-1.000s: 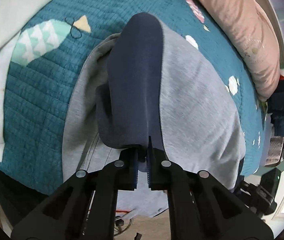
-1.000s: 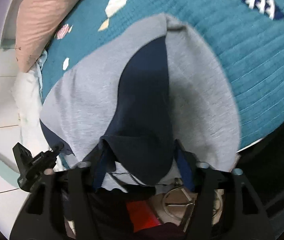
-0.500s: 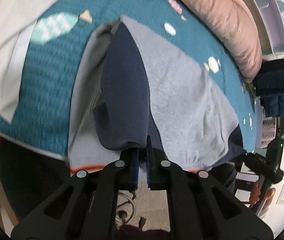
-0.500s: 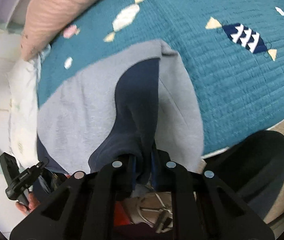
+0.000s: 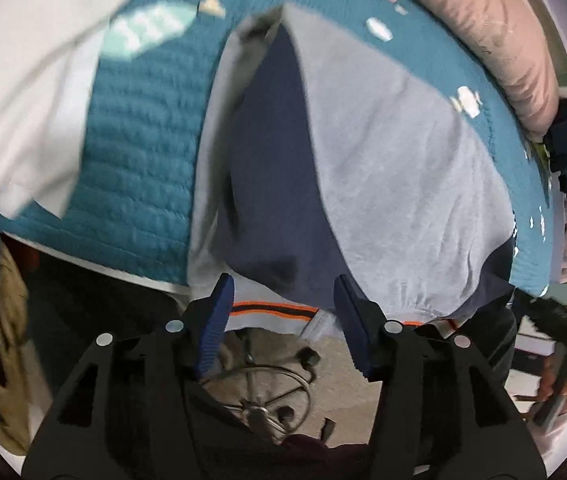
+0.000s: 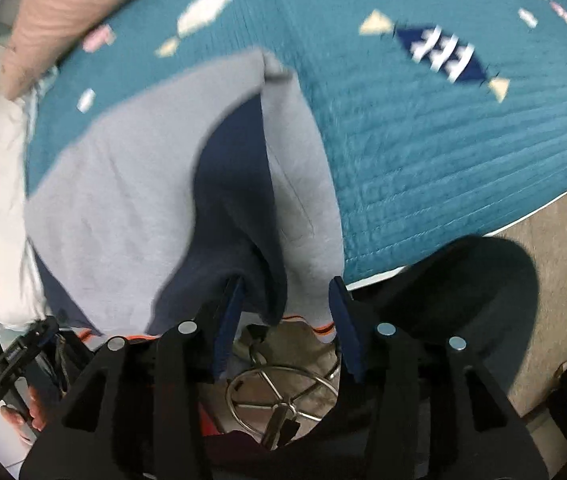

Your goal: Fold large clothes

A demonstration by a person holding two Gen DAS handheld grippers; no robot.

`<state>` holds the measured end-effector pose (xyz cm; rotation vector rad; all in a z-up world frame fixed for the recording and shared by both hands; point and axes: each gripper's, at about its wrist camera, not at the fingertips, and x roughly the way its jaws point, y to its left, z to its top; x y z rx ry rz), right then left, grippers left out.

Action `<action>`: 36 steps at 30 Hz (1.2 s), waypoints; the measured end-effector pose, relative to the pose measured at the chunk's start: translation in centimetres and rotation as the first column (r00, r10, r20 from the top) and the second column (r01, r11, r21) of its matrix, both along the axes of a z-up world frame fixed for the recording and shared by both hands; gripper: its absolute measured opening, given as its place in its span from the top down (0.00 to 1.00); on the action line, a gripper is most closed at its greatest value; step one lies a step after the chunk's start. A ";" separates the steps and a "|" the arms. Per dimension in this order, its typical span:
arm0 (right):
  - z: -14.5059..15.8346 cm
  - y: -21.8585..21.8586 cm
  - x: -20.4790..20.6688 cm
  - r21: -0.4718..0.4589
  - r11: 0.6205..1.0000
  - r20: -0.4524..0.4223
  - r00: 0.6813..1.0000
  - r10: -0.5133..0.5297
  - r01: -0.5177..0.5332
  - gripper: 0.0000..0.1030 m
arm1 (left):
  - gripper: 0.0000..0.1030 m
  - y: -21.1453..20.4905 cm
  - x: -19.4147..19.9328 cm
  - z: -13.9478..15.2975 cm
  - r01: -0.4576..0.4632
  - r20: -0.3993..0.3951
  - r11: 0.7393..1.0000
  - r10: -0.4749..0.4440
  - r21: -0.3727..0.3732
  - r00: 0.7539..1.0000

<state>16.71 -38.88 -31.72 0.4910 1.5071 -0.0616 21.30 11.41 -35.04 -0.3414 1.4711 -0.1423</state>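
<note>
Both grippers had let go since half a second before: back then each one was pinched on a dark blue sleeve, and now each stood wide open with nothing in it. The left gripper (image 5: 283,312) held its two blue pads far apart, and the right gripper (image 6: 285,312) did the same.

The sweatshirt (image 5: 395,184) lay flat on the teal quilt (image 5: 139,184), just ahead of both grippers. Its bottom edge hung over the side of the bed, right by the fingertips. In the left view the dark sleeve end (image 5: 275,240) rested between and a little past the two pads. In the right view the sleeve end (image 6: 243,240) lay close to the left pad, and whether it touched could not be told.

The sweatshirt (image 6: 123,208) was light grey with dark blue sleeves folded in over its body. A thin orange and dark stripe (image 5: 271,312) ran along its hem. The pictures were a bit blurry.

There was one sweatshirt, two grippers and one quilt (image 6: 443,168). One pink pillow (image 5: 495,40) lay at the far side of the quilt, and one white cloth (image 5: 23,100) lay on the left. One metal stool base (image 6: 283,396) showed on the floor below.
</note>
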 end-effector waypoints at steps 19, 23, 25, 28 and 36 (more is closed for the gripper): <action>-8.9 4.3 0.9 0.122 0.992 -0.120 0.992 0.039 -0.024 0.89 | 0.52 -2.6 1.3 -5.3 0.070 -0.080 0.992 -0.061 0.107 0.995; -6.8 5.4 1.6 0.125 0.992 -0.125 0.991 0.053 -0.037 0.84 | 0.52 -3.1 1.8 -3.5 0.090 -0.088 0.987 -0.079 0.131 0.993; -4.0 5.8 2.6 0.122 0.990 -0.053 0.996 0.078 -0.072 0.84 | 0.52 -3.6 2.5 -1.9 0.102 -0.052 0.985 -0.096 0.141 0.994; -0.8 5.8 4.7 0.083 0.991 0.016 0.994 0.106 -0.107 0.84 | 0.52 -3.7 4.1 0.7 0.103 0.000 0.986 -0.104 0.130 0.995; -2.1 5.0 13.3 0.029 0.994 0.007 0.994 0.110 -0.110 0.87 | 0.63 -3.9 12.5 1.0 0.058 0.031 0.988 -0.063 0.141 0.998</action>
